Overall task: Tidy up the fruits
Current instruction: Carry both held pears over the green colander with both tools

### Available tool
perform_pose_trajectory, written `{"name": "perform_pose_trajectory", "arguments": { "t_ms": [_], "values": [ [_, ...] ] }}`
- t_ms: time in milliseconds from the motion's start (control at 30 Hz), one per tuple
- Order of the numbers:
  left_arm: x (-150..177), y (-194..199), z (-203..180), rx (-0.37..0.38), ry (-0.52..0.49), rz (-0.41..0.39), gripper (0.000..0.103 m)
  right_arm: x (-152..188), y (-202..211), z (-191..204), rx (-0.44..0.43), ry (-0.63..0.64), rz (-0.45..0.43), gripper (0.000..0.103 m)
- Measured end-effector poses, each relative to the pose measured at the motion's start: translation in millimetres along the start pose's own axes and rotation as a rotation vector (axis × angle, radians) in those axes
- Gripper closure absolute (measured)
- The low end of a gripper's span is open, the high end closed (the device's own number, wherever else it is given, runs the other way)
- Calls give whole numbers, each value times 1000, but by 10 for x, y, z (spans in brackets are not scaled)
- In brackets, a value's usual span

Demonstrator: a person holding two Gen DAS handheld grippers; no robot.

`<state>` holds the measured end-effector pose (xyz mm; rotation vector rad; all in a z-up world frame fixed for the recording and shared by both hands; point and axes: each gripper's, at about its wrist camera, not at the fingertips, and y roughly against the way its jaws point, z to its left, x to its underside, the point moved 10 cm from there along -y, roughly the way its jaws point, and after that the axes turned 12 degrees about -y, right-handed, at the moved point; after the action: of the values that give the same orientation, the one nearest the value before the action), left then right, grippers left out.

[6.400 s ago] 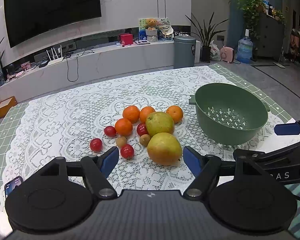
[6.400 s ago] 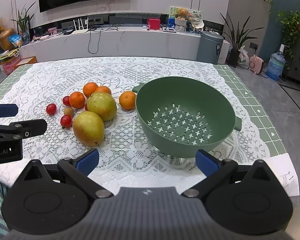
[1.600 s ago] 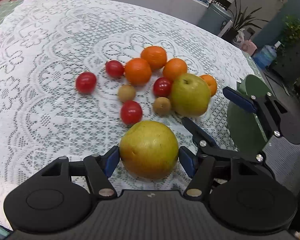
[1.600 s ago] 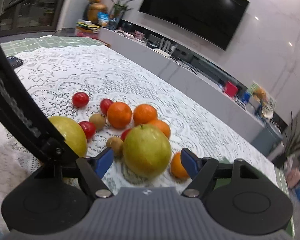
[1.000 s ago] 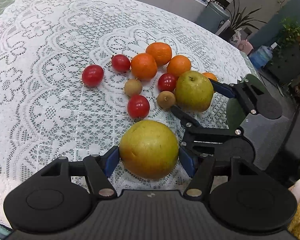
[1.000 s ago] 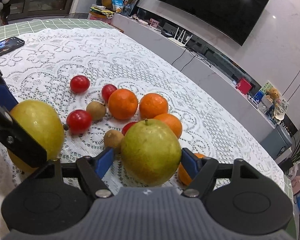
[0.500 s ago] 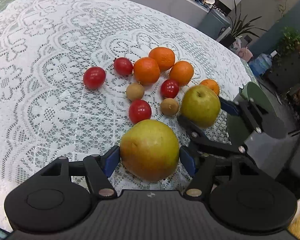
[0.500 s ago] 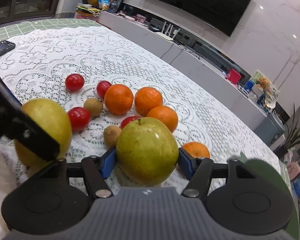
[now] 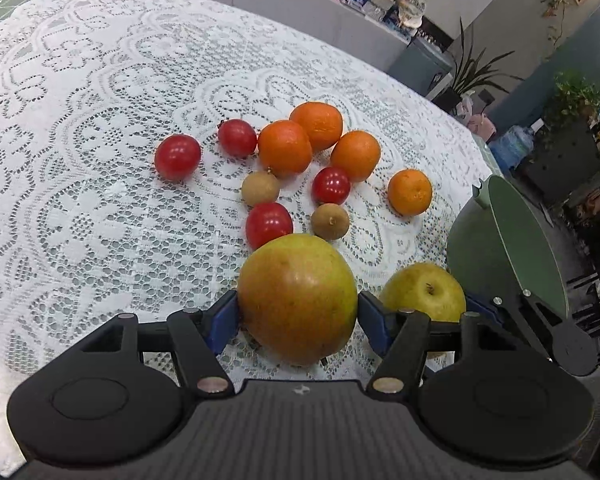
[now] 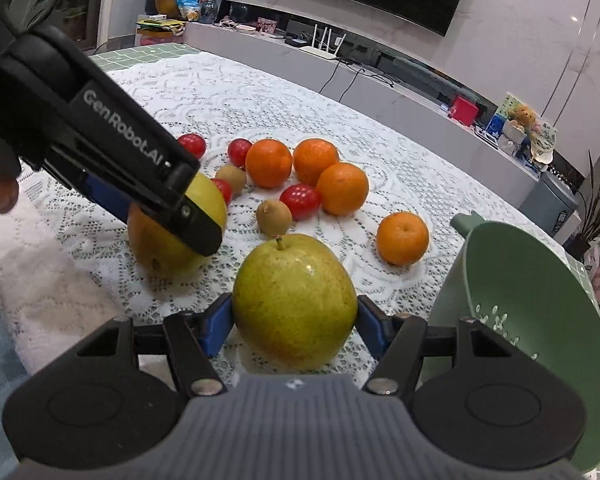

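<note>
Left wrist view: the left gripper [image 9: 298,314] pinches a yellow-green pear with an orange blush [image 9: 298,298], both blue pads pressed against its sides, as in the frame half a second earlier; its jaws have just been closing slightly on that fruit. Beside it, on the side toward the green colander [image 9: 512,256], the right gripper [image 9: 424,310] holds the green pear [image 9: 424,292]. Half a second earlier this green pear sat among the small fruit next to the lone mandarin [image 9: 410,192]; it now lies nearer the camera, just beside the blushed pear and close to the colander wall. Right wrist view: the right gripper [image 10: 294,322] clamps the green pear [image 10: 294,300], stem up, pads touching both flanks; its jaws closed onto the fruit within the last second. The colander [image 10: 540,304] fills far more of this view than before and stands just beside the held pear. Beyond the colander's rim, on the white lace tablecloth [image 10: 228,96], the loose fruit remains in place: three mandarins [image 10: 314,160] clustered together, one mandarin [image 10: 402,238] apart and nearest the colander, cherry tomatoes [image 10: 300,196] and two small brown fruits [image 10: 274,216]. On the far side of the cluster from the colander, the left gripper [image 10: 160,208] grips the blushed pear [image 10: 168,236].
</note>
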<state>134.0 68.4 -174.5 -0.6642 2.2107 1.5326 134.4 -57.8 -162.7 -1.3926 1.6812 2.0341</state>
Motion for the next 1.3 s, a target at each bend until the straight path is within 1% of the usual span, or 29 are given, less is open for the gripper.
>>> {"name": "perform_pose_trajectory", "arguments": {
  "t_ms": [167,367,600,833,1033,1167,1300],
  "values": [
    [-10,4,-7,-17,3,-31,30,3,-11,-21,-4,-29,-14,40],
    [24,58,-63,-37,-23,-28,30,-17,81,-68,-5,-62,-34,41],
    [-7,207,-226,-30,-65,-51,31,-132,304,-118,-5,-80,-88,41],
    [-198,471,-514,7,-123,-122,30,-315,652,-224,-3,-85,-168,41],
    [-377,597,-848,40,-205,-162,30,-479,922,-523,35,-108,-214,41],
    [-474,568,-1101,58,-273,-157,30,-502,1053,-784,64,-112,-211,41],
    [-504,471,-1307,84,-322,-130,30,-472,1113,-1057,83,-133,-172,41]
  ]
}}
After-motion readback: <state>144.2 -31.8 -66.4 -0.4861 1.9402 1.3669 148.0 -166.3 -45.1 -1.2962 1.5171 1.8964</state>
